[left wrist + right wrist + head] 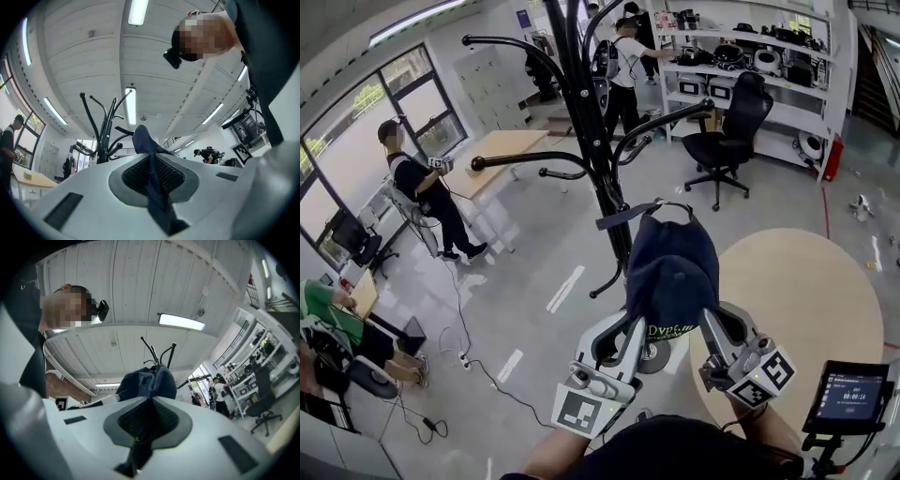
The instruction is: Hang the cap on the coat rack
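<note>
The rack [591, 141] stands just beyond the cap [670, 267], up and left of it in the head view. Its pole is upright, and its nearest hook [666, 120] reaches over the cap's strap [623, 217]. The cap is held in the air beside the round desk [825, 281]. The left tool [622, 330] and right tool [712, 323] are each clamped on its cloth. The left looks nearer the pole. Only the right gripper view shows hook tips straight above the cap; the left gripper view puts them off to one side.

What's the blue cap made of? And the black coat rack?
The cap looks like soft, matte dark-blue cloth: it folds and creases where it is pinched. The coat rack seems to be metal tubing painted glossy black: thin curved arms with shiny highlights.
</note>
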